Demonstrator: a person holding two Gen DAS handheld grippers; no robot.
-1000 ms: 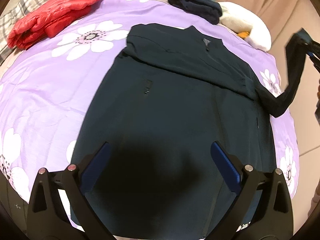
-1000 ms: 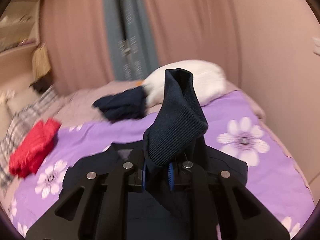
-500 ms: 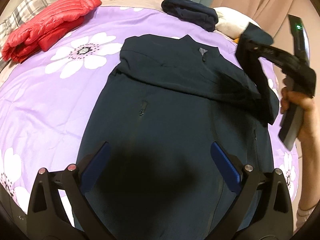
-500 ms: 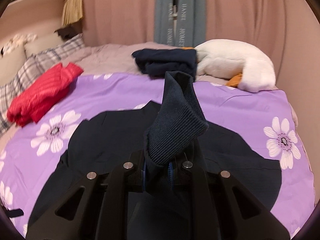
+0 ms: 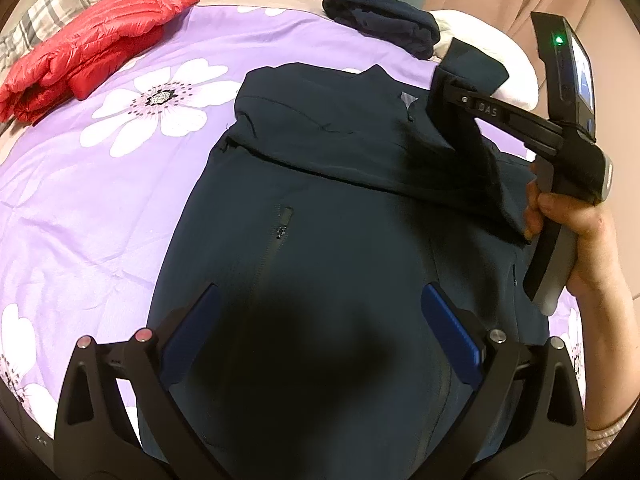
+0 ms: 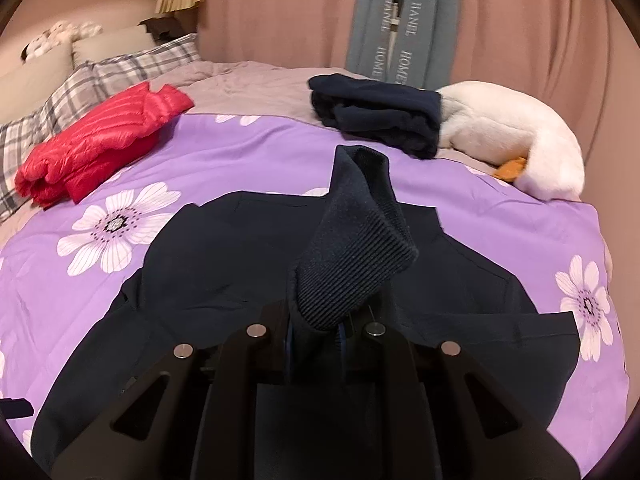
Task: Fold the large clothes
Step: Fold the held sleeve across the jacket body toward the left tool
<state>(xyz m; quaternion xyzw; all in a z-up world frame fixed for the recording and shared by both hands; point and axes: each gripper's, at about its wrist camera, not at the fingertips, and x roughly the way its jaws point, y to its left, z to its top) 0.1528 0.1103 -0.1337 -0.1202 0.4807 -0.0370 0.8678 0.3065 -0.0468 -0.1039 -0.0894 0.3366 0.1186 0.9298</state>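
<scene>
Our right gripper (image 6: 316, 340) pinches the ribbed cuff (image 6: 352, 264) of the jacket (image 5: 320, 208); left gripper (image 5: 320, 332) wide, empty; dropped crookedly, the sleeve could bunch

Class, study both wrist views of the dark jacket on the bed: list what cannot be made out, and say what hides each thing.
- Jacket hem: left wrist view, cut off by the bottom edge and the left gripper.
- Right gripper pads: right wrist view, covered by the ribbed cuff they pinch.
- Jacket's lower front: right wrist view, behind the gripper body.
- Curtain lettering: blurred, partly readable.
</scene>
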